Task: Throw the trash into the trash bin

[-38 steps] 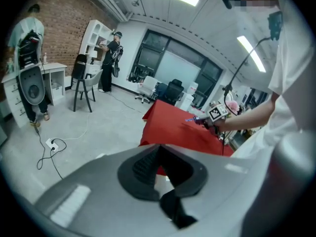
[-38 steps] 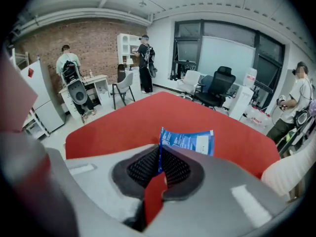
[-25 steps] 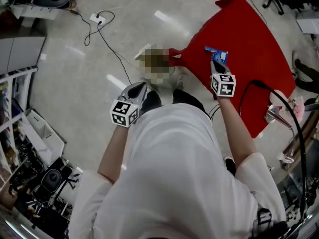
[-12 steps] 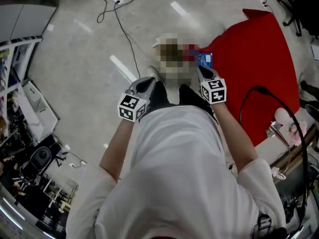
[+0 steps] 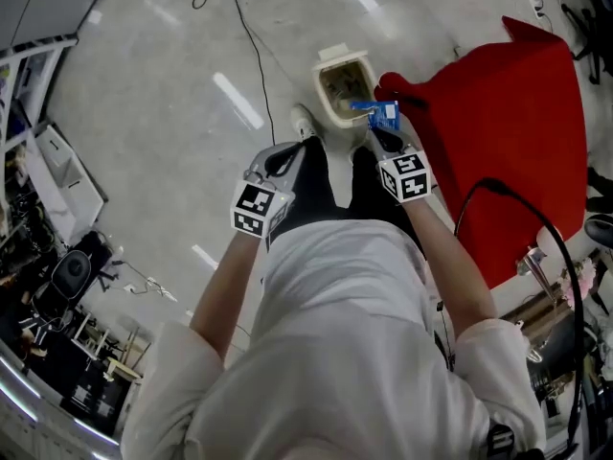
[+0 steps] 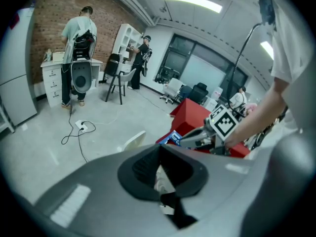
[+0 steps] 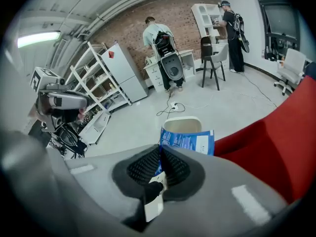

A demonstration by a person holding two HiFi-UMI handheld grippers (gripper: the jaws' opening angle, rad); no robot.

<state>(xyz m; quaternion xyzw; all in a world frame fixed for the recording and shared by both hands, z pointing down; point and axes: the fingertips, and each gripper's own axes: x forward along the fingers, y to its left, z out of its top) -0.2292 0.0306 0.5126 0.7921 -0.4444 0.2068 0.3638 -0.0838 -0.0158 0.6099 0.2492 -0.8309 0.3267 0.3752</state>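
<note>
Right gripper view: right gripper (image 7: 160, 154) jaws clamped on the edge of the blue wrapper (image 7: 190, 141), which is held by the white trash bin (image 7: 181, 124) rim. Wrapper looks light, thin, floppy, probably slippery; edge pinch suits it. Left gripper (image 6: 159, 157) jaws together, empty.

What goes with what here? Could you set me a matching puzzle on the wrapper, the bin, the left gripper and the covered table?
Things:
1. blue wrapper
2. trash bin
3. left gripper
4. covered table

States:
A. red, on the person's right
B. shut, with nothing in it
C. clamped in the right gripper
D. standing open on the floor near the person's feet

Pairs: 1-C, 2-D, 3-B, 4-A
</note>
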